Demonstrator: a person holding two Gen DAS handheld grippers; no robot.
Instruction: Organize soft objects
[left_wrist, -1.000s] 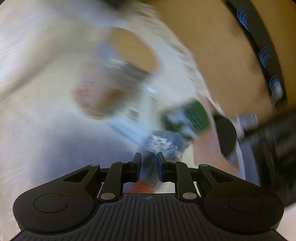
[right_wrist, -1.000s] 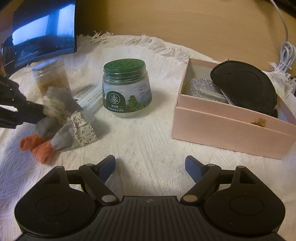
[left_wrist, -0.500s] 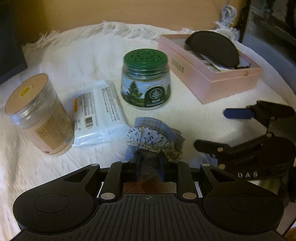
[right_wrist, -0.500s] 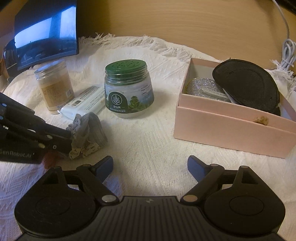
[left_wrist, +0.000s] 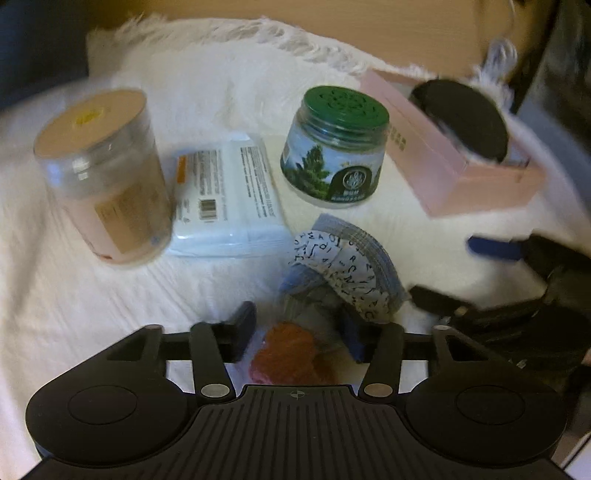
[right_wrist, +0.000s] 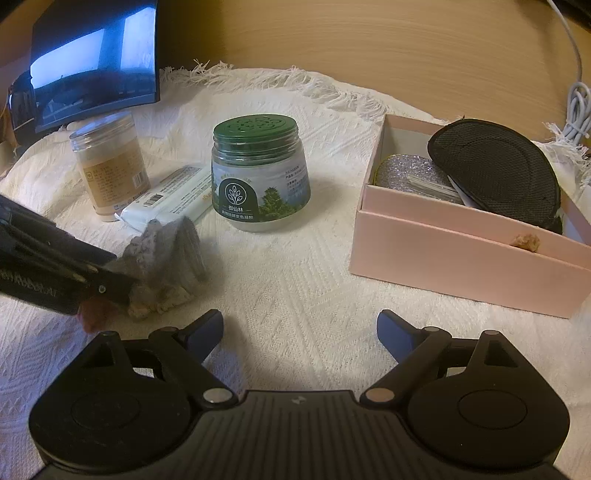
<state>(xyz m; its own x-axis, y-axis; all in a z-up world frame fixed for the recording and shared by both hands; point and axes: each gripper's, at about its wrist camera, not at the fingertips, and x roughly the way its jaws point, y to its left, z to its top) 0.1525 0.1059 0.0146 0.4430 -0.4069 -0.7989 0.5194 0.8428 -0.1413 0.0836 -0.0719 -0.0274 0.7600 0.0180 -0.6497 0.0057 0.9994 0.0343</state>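
— Grey knitted fabric with a lettered trim and orange feet: the soft toy (left_wrist: 343, 266) is lying on the white cloth, just in front of the left gripper (left_wrist: 299, 328). Is it being held?

— Not from what I'm seeing. The left gripper's fingers are standing apart, one on each side of the toy's orange end, with no squeeze on it. The right gripper (right_wrist: 299, 332) is also spread wide, hovering over bare cloth, well apart from the toy.

— So how should the step go?

— I'd judge the toy is heading for the pink box (right_wrist: 461, 258), which is already holding a black pouch (right_wrist: 498, 173) and something glittery. Closing on the thick grey body would be safer than on the floppy trim, which could slip. Lifting high enough to clear the box wall matters too, and the green-lidded jar (right_wrist: 258, 177) is sitting between the toy and the box.

— And the surroundings?

— A white woven cloth (right_wrist: 295, 280) with a fringed edge is covering the wooden counter (right_wrist: 369, 44). A clear canister (right_wrist: 107, 166) and a flat white packet (left_wrist: 225, 195) are sitting beside the jar, a dark monitor (right_wrist: 92, 62) is standing behind, and a white cable (right_wrist: 576, 107) is trailing at the right.
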